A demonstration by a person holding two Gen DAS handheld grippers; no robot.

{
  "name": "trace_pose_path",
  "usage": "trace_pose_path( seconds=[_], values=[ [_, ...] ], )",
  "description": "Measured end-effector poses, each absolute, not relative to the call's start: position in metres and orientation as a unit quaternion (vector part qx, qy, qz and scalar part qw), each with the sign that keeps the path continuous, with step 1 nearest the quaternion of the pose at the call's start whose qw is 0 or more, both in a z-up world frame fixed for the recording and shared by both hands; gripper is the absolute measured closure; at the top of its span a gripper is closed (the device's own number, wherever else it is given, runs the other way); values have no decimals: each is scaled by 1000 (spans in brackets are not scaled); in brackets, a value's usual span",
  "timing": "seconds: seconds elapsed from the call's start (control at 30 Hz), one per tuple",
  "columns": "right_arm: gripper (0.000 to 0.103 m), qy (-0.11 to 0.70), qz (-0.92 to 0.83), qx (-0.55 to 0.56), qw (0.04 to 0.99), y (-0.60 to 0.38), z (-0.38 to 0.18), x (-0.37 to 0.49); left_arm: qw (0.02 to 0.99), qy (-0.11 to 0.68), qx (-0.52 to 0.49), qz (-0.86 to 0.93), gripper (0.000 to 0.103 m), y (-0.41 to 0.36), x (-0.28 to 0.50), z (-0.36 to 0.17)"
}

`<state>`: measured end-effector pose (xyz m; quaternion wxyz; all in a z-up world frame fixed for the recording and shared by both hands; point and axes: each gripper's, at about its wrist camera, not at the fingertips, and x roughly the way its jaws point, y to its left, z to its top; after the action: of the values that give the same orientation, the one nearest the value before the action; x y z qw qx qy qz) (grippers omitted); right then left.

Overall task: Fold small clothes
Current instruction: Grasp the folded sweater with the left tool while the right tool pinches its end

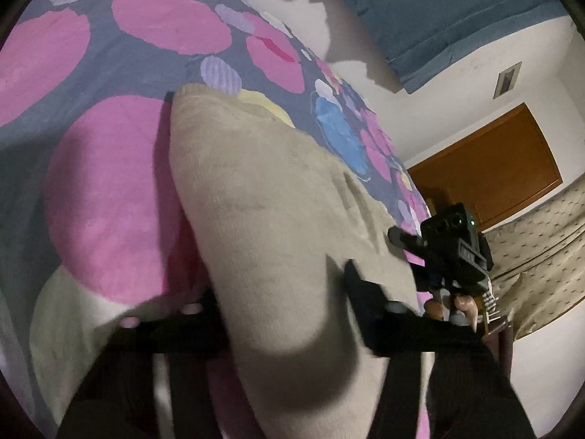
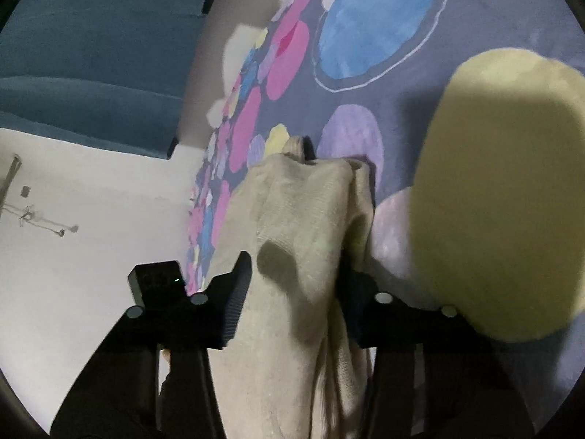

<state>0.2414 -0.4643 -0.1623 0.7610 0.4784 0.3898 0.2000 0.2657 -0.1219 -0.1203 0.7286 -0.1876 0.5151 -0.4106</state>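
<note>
Beige knitted garment (image 1: pixel 256 212), soft and slightly ribbed, stretched between both tongs above a bedspread (image 1: pixel 73 55) patterned with pink, blue, yellow and lilac discs on a grey-blue ground. In the left wrist view the cloth runs from the near tongs up and across the frame, its far edge lying against the bedspread. Left tongs (image 1: pixel 281 314): clenched on the near end of the garment, fabric bunched between the two black fingers. Right tongs (image 2: pixel 292 292): likewise clenched on the garment, which passes between the fingers and rises in folds beyond them. The right tongs also appear in the left wrist view at the garment's right edge, with fingertips of a hand (image 1: pixel 453 305) beneath them. Surroundings: a blue headboard (image 1: pixel 438 11), white wall, a brown wooden door (image 1: pixel 493 168) and a beige quilted cloth (image 1: pixel 541 256).
</note>
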Motion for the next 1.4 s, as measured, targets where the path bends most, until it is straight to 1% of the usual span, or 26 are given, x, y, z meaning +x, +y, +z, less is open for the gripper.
trace_pose_path(
  seconds=[0.03,0.07,0.13,0.27,0.43,0.67,0.93,1.03,1.13,1.2,1.23,1.3,1.33,1.37,1.4],
  values=[
    [77,390,199,475,764,-465,-164,241,730,514,-188,-410,65,-120,266,-122],
    [82,388,201,475,763,-466,-167,240,730,512,-187,-411,68,-118,266,-121],
    [85,382,203,481,762,-467,-169,237,736,506,-182,-411,71,-116,264,-120],
    [87,374,186,453,788,-458,-157,231,759,487,-156,-402,77,-118,258,-111],
    [88,353,181,440,805,-450,-144,227,779,461,-134,-403,80,-115,252,-93],
    [88,341,208,428,811,-425,-131,242,791,450,-120,-397,80,-98,263,-82],
    [88,346,237,436,796,-386,-136,283,810,444,-103,-369,80,-52,297,-77],
    [89,352,238,440,791,-373,-143,298,805,451,-111,-369,80,-35,311,-85],
    [89,361,229,452,783,-373,-157,304,787,472,-135,-373,80,-27,320,-106],
    [88,360,237,474,768,-379,-164,304,782,476,-142,-376,79,-26,321,-113],
    [87,356,239,488,760,-383,-165,301,779,476,-150,-379,76,-25,321,-112],
    [80,352,240,492,759,-386,-160,294,776,473,-173,-380,73,-17,316,-104],
    [72,353,238,488,762,-387,-157,289,777,471,-176,-378,66,-15,313,-102],
    [65,355,235,483,766,-389,-154,281,778,468,-179,-378,57,-10,306,-98],
    [62,355,233,481,767,-390,-152,274,780,465,-180,-378,51,-7,299,-96]
  ],
)
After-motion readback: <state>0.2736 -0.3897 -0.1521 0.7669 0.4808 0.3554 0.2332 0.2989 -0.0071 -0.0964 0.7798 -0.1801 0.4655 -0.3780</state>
